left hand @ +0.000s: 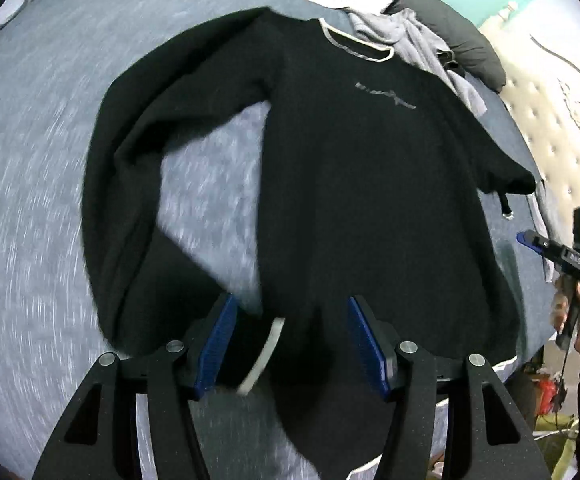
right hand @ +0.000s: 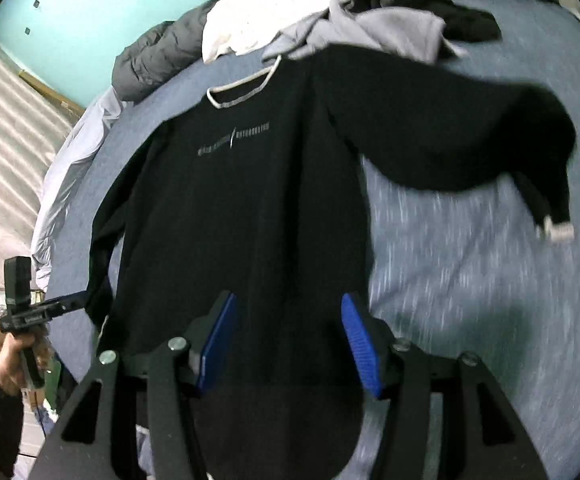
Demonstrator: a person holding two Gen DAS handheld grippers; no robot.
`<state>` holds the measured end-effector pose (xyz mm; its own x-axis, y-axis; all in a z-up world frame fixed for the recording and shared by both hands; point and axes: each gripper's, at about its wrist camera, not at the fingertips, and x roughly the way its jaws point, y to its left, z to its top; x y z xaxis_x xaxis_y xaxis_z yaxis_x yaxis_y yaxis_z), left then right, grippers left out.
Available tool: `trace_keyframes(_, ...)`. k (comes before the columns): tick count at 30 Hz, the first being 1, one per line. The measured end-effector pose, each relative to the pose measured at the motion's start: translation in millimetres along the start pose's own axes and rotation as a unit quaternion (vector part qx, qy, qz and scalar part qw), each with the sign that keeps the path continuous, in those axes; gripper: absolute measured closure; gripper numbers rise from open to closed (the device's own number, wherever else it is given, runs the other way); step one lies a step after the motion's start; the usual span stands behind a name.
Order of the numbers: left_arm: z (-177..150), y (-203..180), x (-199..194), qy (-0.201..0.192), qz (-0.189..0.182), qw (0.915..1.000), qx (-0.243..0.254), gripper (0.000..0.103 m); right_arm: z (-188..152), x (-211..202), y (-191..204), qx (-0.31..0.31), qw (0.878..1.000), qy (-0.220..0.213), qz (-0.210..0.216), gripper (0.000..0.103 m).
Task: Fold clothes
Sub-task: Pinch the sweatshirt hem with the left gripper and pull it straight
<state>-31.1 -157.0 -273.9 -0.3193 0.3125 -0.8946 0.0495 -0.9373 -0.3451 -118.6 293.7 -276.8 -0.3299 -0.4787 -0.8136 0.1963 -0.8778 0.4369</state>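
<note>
A black long-sleeved shirt [left hand: 362, 184] with a pale collar and a grey chest print lies face up on a blue-grey bed sheet [left hand: 38, 184]. It also shows in the right wrist view [right hand: 242, 208]. My left gripper [left hand: 290, 340] is open over the shirt's lower hem, beside a sleeve cuff with a pale edge [left hand: 264, 354]. My right gripper [right hand: 286, 336] is open over the shirt's bottom hem. One sleeve [right hand: 470, 136] lies bent out to the right, its pale cuff [right hand: 558, 230] on the sheet. Each gripper shows in the other's view, hand-held at the bed's edge.
A pile of other clothes lies at the head of the bed: a white garment [right hand: 266, 12], a grey hoodie [right hand: 374, 24], a dark padded jacket [right hand: 150, 60] and a black piece [right hand: 466, 20]. A quilted mattress side [left hand: 550, 128] and a teal wall [right hand: 90, 8] border the bed.
</note>
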Motion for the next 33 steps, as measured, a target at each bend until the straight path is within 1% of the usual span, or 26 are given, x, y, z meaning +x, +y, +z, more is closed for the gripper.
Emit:
trace_keyframes(4,-19,24,-5,-0.008,0.004,0.9987,-0.051,0.041,-21,-14,1,0.004,1.000,-0.003,-0.006,0.047)
trace_keyframes(7,-28,29,-8,-0.015,0.009,0.9979,-0.063,0.041,-32,-21,2,0.009,1.000,-0.004,-0.008,0.047)
trace_keyframes(9,-31,23,-9,-0.013,0.001,0.9982,-0.058,0.041,-41,-24,4,0.008,1.000,-0.001,-0.010,0.047)
trace_keyframes(11,-35,11,-6,-0.003,-0.006,0.9991,-0.042,0.041,-51,-23,6,0.006,1.000,0.009,-0.011,0.047)
trace_keyframes(15,-48,-7,5,0.032,-0.033,0.9986,-0.028,0.041,-71,-14,9,0.000,0.999,0.041,-0.010,0.047)
trace_keyframes(18,-61,-17,12,0.056,-0.032,0.9979,-0.003,0.041,-87,-6,9,-0.003,0.998,0.064,-0.022,0.047)
trace_keyframes(20,-68,-20,15,0.067,-0.033,0.9972,0.003,0.041,-98,-2,8,-0.003,0.997,0.078,-0.026,0.047)
trace_keyframes(24,-83,-17,22,0.087,-0.054,0.9947,-0.009,0.041,-118,5,2,0.007,0.994,0.104,-0.029,0.047)
trace_keyframes(27,-91,-21,24,0.093,-0.066,0.9935,0.004,0.043,-130,7,-3,0.023,0.993,0.113,-0.021,0.047)
trace_keyframes(28,-93,-23,24,0.094,-0.072,0.9929,0.008,0.050,-133,6,-4,0.028,0.993,0.114,-0.017,0.047)
trace_keyframes(29,-94,-24,24,0.095,-0.077,0.9924,0.011,0.064,-136,6,-5,0.032,0.993,0.114,-0.012,0.047)
trace_keyframes(30,-95,-26,24,0.095,-0.081,0.9921,0.013,0.070,-139,6,-6,0.036,0.993,0.116,-0.006,0.047)
trace_keyframes(31,-94,-27,22,0.092,-0.083,0.9921,0.016,0.082,-141,5,-7,0.040,0.992,0.118,-0.001,0.047)
trace_keyframes(32,-94,-29,21,0.089,-0.085,0.9922,0.019,0.092,-144,5,-7,0.044,0.992,0.119,0.006,0.047)
trace_keyframes(33,-94,-30,19,0.086,-0.088,0.9922,0.023,0.095,-146,5,-8,0.047,0.992,0.119,0.012,0.047)
